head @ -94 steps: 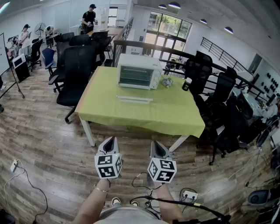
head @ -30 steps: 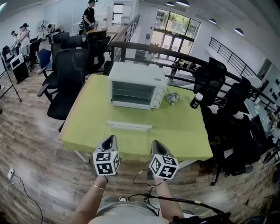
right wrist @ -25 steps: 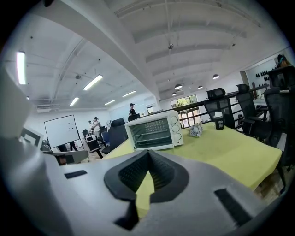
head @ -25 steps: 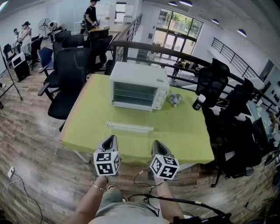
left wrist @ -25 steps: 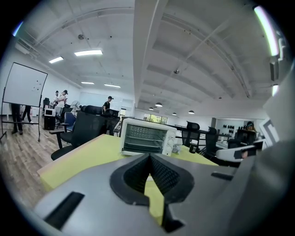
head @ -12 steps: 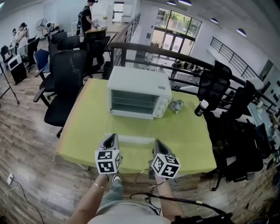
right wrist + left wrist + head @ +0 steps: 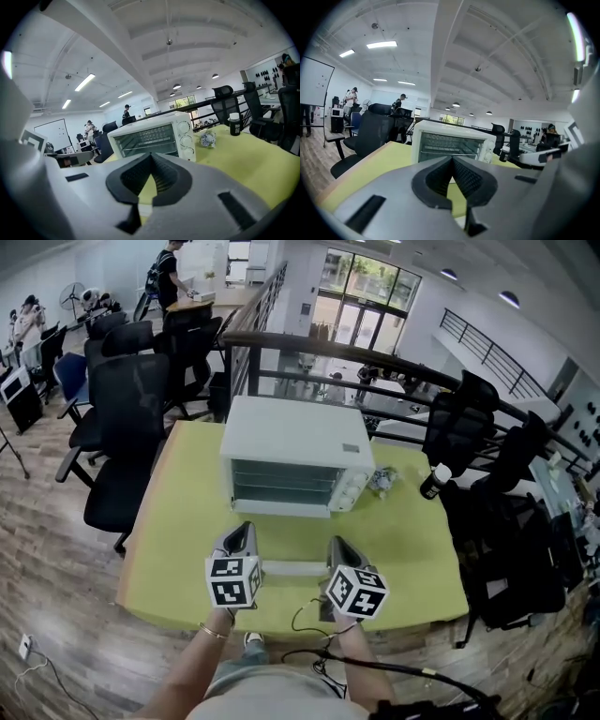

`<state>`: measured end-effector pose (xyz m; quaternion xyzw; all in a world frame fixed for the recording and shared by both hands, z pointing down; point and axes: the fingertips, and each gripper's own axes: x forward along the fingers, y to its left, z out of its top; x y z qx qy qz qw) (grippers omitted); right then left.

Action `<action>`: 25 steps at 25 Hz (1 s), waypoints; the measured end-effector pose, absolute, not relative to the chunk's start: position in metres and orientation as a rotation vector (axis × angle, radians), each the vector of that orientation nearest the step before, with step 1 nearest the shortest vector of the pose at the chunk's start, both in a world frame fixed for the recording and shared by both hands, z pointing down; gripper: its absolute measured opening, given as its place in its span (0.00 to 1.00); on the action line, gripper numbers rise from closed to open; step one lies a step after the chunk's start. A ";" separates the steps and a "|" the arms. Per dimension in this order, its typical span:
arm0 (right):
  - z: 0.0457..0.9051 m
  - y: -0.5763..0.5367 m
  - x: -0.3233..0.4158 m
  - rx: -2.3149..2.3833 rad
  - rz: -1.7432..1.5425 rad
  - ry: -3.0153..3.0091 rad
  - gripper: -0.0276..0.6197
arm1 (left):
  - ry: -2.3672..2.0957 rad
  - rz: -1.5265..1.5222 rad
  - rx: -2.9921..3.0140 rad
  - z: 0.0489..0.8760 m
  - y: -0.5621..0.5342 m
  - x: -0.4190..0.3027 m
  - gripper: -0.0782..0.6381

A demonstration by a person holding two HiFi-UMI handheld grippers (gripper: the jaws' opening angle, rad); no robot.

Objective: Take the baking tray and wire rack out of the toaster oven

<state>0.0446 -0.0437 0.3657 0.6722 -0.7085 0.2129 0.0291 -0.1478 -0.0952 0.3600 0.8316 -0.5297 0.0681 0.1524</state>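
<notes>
A white toaster oven (image 7: 292, 455) stands at the far middle of the yellow-green table (image 7: 178, 512), its glass door facing me and closed. Through the glass, wire shelves show inside the toaster oven (image 7: 449, 144) (image 7: 153, 137). A flat pale tray-like thing (image 7: 292, 568) lies on the table between my grippers, partly hidden by them. My left gripper (image 7: 238, 533) and right gripper (image 7: 337, 547) are both shut and empty, held side by side over the near table edge and pointing at the oven.
A crumpled grey-blue object (image 7: 381, 482) and a dark bottle with a white cap (image 7: 433, 482) sit right of the oven. Black office chairs (image 7: 127, 427) stand left of and behind the table, more at the right (image 7: 511, 549). A railing (image 7: 356, 357) runs behind. People stand far back left.
The table and oven have come closer and larger in view. Both shut grippers now reach over the near table edge, on either side of the flat pale thing.
</notes>
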 end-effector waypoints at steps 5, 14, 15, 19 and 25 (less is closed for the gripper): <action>0.371 -0.080 0.038 2.072 0.676 -2.166 0.04 | -1.491 0.208 2.386 0.366 -0.134 -0.150 0.11; 0.386 -0.108 0.035 2.066 0.691 -2.137 0.04 | -1.462 0.227 2.359 0.387 -0.160 -0.151 0.11; 0.389 -0.111 0.035 2.058 0.696 -2.136 0.04 | -1.468 0.228 2.350 0.390 -0.162 -0.152 0.11; 0.393 -0.115 0.039 2.029 0.716 -2.148 0.04 | -1.493 0.236 2.308 0.396 -0.160 -0.152 0.11; 0.395 -0.114 0.042 1.999 0.714 -2.172 0.04 | -1.529 0.237 2.267 0.399 -0.157 -0.153 0.11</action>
